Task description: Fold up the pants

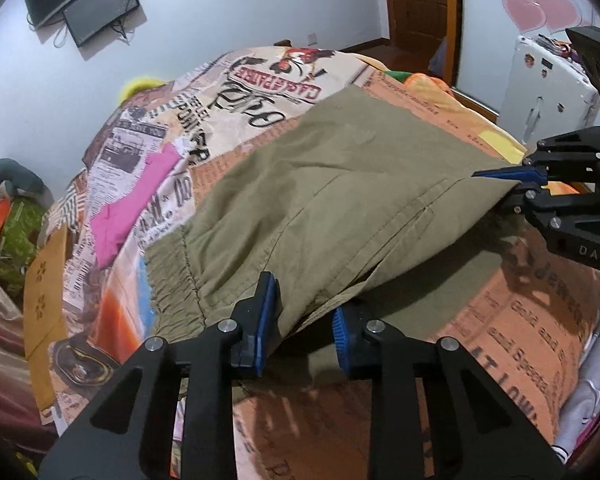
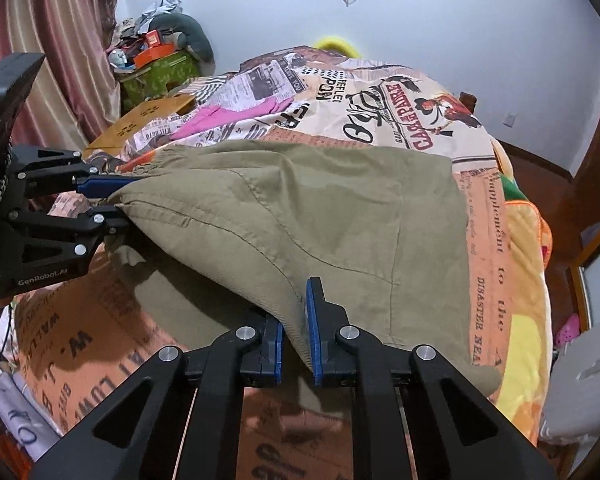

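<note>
two grippers on the near edge of the olive pants (image 1: 340,168), which lie across the printed bedspread (image 1: 260,92), that edge lifted clear. the right gripper (image 2: 296,332) is clamped tight on a pinch of fabric. the left gripper (image 1: 300,320) looks closed on only the hem's fringe, so a pull might slip it free and drop that corner, skewing the fold. both point steeply down, side by side, level with each other.
</note>
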### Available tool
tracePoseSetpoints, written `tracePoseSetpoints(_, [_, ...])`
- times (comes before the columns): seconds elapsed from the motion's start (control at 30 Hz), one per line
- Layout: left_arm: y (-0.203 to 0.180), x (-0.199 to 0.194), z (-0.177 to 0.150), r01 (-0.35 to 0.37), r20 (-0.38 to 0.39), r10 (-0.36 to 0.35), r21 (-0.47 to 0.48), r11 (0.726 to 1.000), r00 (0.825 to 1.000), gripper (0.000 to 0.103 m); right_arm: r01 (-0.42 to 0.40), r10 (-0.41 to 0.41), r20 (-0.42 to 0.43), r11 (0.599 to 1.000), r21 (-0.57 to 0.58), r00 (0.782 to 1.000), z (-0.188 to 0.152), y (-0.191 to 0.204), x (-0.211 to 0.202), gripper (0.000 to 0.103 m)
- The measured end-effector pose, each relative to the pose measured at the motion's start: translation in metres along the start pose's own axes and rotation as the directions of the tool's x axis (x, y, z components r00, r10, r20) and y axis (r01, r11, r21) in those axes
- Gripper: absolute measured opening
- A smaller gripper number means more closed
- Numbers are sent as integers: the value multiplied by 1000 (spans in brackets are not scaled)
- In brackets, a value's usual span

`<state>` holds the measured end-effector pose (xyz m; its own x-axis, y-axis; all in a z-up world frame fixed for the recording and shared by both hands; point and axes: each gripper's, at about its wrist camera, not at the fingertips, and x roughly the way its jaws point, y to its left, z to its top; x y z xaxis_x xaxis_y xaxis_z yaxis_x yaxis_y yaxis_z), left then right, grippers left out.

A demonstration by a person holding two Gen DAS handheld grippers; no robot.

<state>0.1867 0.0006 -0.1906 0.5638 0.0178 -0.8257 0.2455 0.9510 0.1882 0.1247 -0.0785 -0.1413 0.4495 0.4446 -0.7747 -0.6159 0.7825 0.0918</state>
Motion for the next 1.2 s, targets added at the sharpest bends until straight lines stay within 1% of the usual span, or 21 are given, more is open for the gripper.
tracePoseSetpoints(0.17, [-12, 5, -11, 19, -27, -19, 7, 1000, 999, 28, 4, -3, -28, 1000, 15, 1000, -14, -2, 3, 9])
tracePoseSetpoints(0.4, [-10, 18, -25, 55, -68, -57, -32, 998, 996, 28, 11, -9, -73, 1000, 27, 997, -27, 0, 12, 11])
tracePoseSetpoints(0.47, [-9, 16, -27, 55, -70, -58, -42, 998, 996, 29, 28, -25, -83, 999, 25, 996, -29, 0, 11, 20])
tracePoseSetpoints(0.5, [-9, 14, -27, 55, -71, -59, -46, 997, 996, 30, 35, -32, -92, 999, 23, 995, -31, 0, 10, 23])
tracePoseSetpoints(0.57, [-6, 9, -29, 67, -74, -72, -62, 996, 995, 36, 39, -36, -102, 999, 32, 994, -33, -4, 5, 38])
tracePoseSetpoints(0.63, [-3, 4, -32, 95, -78, -102, -86, 992, 992, 39, 42, -36, -103, 997, 64, 994, -37, -12, -3, 45])
tracePoseSetpoints(0.7, [0, -4, -36, 113, -81, -122, -105, 988, 989, 43, 53, -43, -102, 994, 98, 994, -40, -19, -12, 47])
tracePoseSetpoints(0.73, [3, -10, -39, 111, -76, -121, -117, 987, 990, 48, 49, -37, -98, 992, 119, 994, -42, -24, -18, 48])
tracePoseSetpoints(0.77, [6, -13, -41, 110, -72, -119, -127, 986, 990, 51, 53, -40, -94, 990, 132, 995, -44, -26, -23, 52])
tracePoseSetpoints(0.83, [15, -22, -46, 109, -62, -120, -166, 980, 991, 53, 88, -78, -73, 984, 158, 994, -47, -32, -35, 61])
tracePoseSetpoints(0.93, [35, -33, -53, 93, -46, -107, -240, 966, 993, 54, 108, -103, -35, 976, 189, 994, -50, -41, -51, 62])
tracePoseSetpoints(1.07, [67, -37, -62, 47, -41, -65, -346, 937, 997, 54, 134, -136, -8, 963, 234, 991, -50, -55, -62, 62])
tracePoseSetpoints(1.13, [79, -34, -63, 41, -47, -65, -395, 918, 997, 54, 148, -156, 9, 951, 273, 988, -51, -65, -63, 62])
tracePoseSetpoints(1.2, [88, -29, -65, 59, -44, -87, -436, 898, 995, 54, 154, -165, 6, 935, 318, 986, -54, -75, -60, 62])
